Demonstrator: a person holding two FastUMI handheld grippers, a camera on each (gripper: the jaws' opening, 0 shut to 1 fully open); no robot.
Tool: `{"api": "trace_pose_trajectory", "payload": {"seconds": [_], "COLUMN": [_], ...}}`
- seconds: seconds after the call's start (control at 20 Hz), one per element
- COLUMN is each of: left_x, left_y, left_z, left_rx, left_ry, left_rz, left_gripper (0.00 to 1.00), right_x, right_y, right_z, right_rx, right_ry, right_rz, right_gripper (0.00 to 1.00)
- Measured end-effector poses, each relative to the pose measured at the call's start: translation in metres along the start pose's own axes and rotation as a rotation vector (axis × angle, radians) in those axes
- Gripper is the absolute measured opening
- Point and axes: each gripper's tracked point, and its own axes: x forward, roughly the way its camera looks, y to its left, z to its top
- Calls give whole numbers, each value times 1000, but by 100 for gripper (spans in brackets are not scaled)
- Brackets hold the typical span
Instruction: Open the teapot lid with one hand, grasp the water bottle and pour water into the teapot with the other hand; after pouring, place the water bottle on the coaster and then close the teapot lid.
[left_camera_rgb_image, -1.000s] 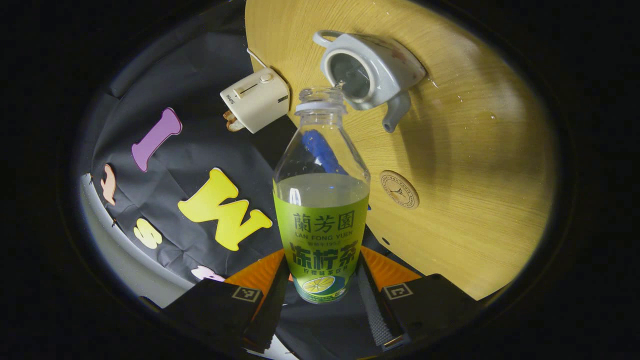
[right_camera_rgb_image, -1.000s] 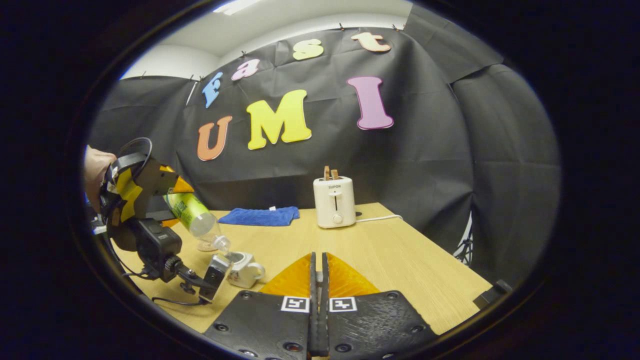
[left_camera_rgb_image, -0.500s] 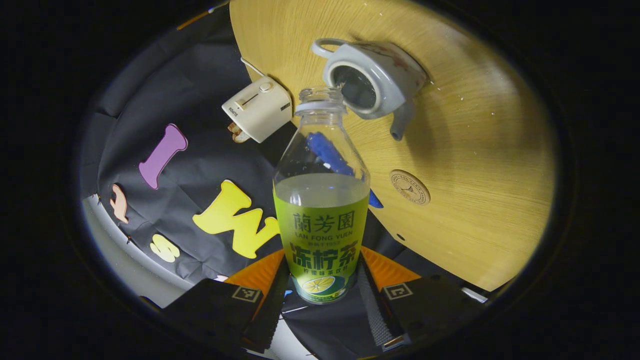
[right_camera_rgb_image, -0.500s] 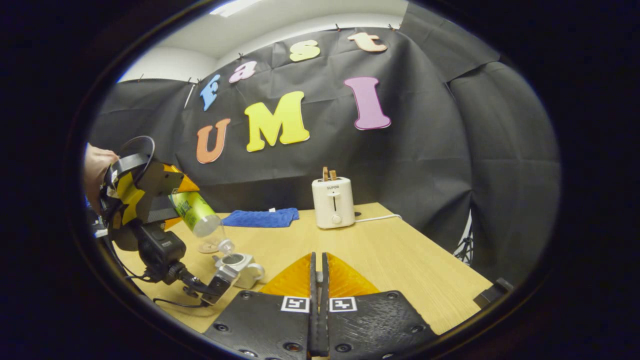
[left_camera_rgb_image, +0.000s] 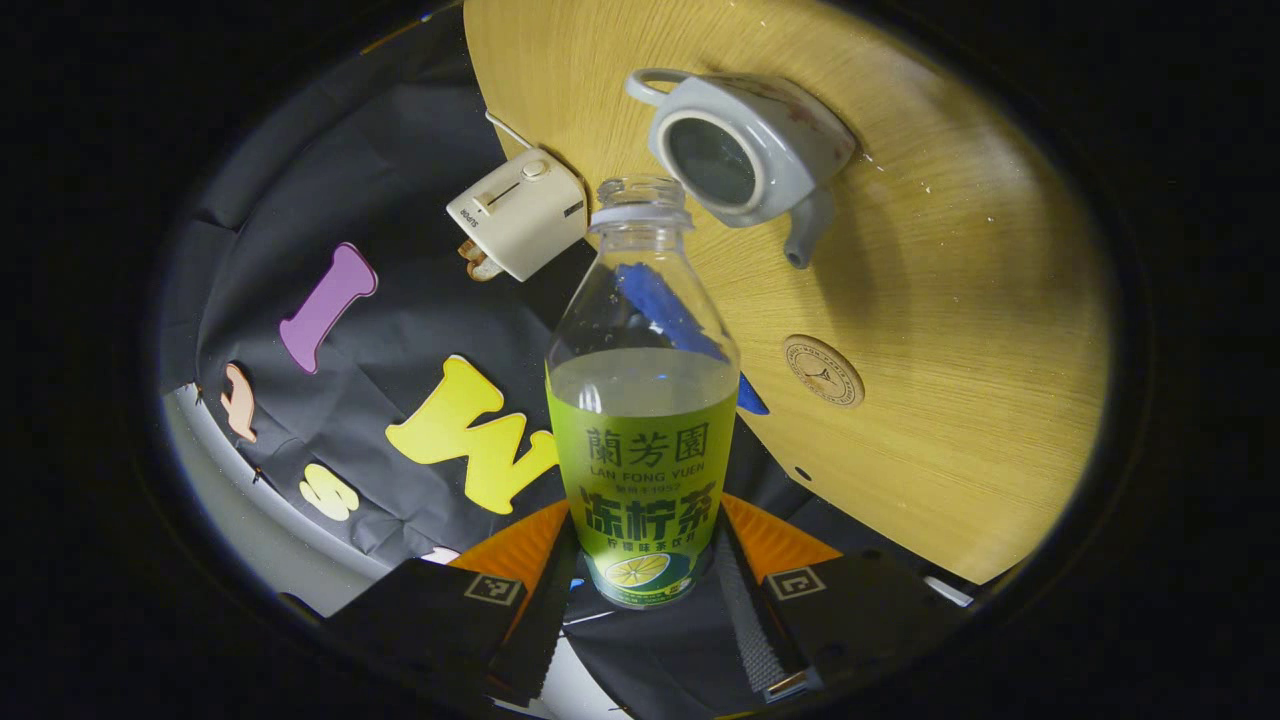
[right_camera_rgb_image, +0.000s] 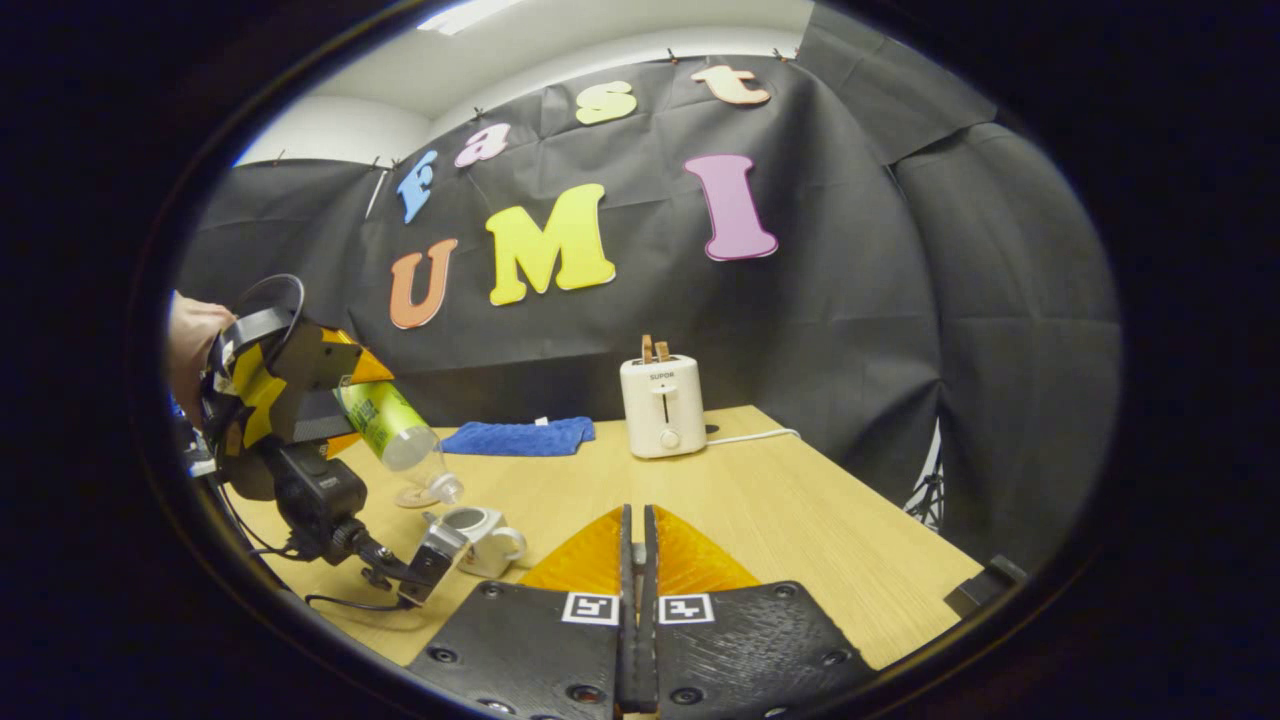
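Where the wooden table (right_camera_rgb_image: 800, 520) spreads under the booth, we see the left gripper (right_camera_rgb_image: 335, 415) raised above its near left part in the right gripper view, a hand (right_camera_rgb_image: 190, 345) behind it, tipping the water bottle (right_camera_rgb_image: 395, 435) neck-down toward the teapot (right_camera_rgb_image: 480, 535). In the left gripper view, the left gripper (left_camera_rgb_image: 645, 590) has both fingers pressed on the lower, labelled part of the water bottle (left_camera_rgb_image: 643, 420), which is uncapped and partly full. Its mouth lies just beside the open teapot (left_camera_rgb_image: 745, 150), whose lid is off; we cannot tell whether water is running. The round coaster (left_camera_rgb_image: 823, 356) lies bare on the table (left_camera_rgb_image: 950, 300), near the teapot's spout side and apart from it.

The right gripper (right_camera_rgb_image: 637, 600) sits low over the table's near edge, level, its fingers together with only a thin slit between them; we cannot tell whether the lid is pinched there.

Farther back stand a white toaster (right_camera_rgb_image: 662, 405) with toast in its slots and a folded blue cloth (right_camera_rgb_image: 520, 437).
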Motion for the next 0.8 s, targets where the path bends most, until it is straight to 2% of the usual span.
{"api": "trace_pose_trajectory", "payload": {"seconds": [0.2, 0.3, 0.35, 0.4, 0.65, 0.75, 0.8], "left_x": [3, 3, 2, 2, -10, -11, -9], "left_y": [-13, -20, -24, -30, -35, -40, -46], "left_z": [8, 11, 12, 12, 3, -8, -12], "left_rx": [-74, -175, -237, -308, -644, -829, -942], "left_ry": [-42, -72, -91, -101, -139, -137, -131], "left_rz": [-16, -37, -51, -72, -81, -73, -90], "left_gripper": [74, 77, 73, 74, 74, 74, 70], "right_x": [1, -2, -3, -4, -10, -11, -11], "right_y": [0, 1, 2, 4, 10, 13, 17], "right_z": [0, 4, 7, 8, 24, 30, 31], "right_rx": [-2, -5, -5, -8, -16, -11, -12], "right_ry": [1, -6, -11, -14, -39, -49, -49], "right_rz": [-3, -8, -9, -8, -11, -9, -7], "right_gripper": [0, 0, 0, 0, 0, 0, 0]}}
